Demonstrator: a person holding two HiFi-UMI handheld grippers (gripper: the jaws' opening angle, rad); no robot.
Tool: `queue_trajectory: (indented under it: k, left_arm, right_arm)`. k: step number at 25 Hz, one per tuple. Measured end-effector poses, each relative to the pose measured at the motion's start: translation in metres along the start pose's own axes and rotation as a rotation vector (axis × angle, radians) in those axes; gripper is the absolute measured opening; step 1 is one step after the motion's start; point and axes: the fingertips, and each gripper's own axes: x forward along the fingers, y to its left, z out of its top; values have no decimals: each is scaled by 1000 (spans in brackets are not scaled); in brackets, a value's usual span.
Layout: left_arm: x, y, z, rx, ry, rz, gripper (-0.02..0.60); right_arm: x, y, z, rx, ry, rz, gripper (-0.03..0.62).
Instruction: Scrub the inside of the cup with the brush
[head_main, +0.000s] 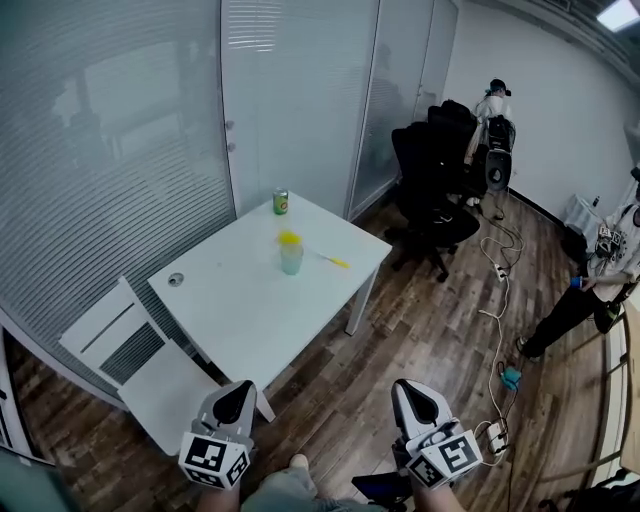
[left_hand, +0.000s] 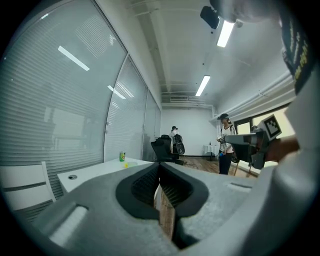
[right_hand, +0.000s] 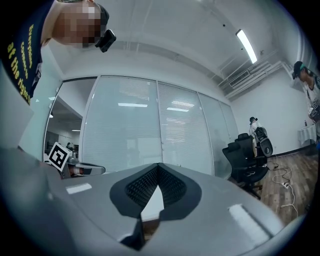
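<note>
A clear cup stands near the middle of the white table, far ahead of me. A yellow brush lies on the tabletop just right of the cup, and something yellow sits at the cup's top. My left gripper is at the bottom of the head view, off the table's near edge, shut and empty. My right gripper is beside it over the wood floor, also shut and empty. In the left gripper view the cup is a small far speck; the left gripper points level.
A green can stands at the table's far corner. A white chair is at the table's left side. Black office chairs and floor cables lie to the right. One person stands at far right, another by the back wall.
</note>
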Motion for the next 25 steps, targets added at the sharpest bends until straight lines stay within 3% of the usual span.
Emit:
queue_trajectory:
  k: [13, 25]
  left_arm:
    - [74, 69, 21, 16, -11, -31, 2]
    - [93, 111, 28, 24, -16, 16, 2]
  right_arm:
    - [106, -20, 5, -20, -9, -13, 6]
    - [135, -32, -1, -35, 23, -22, 6]
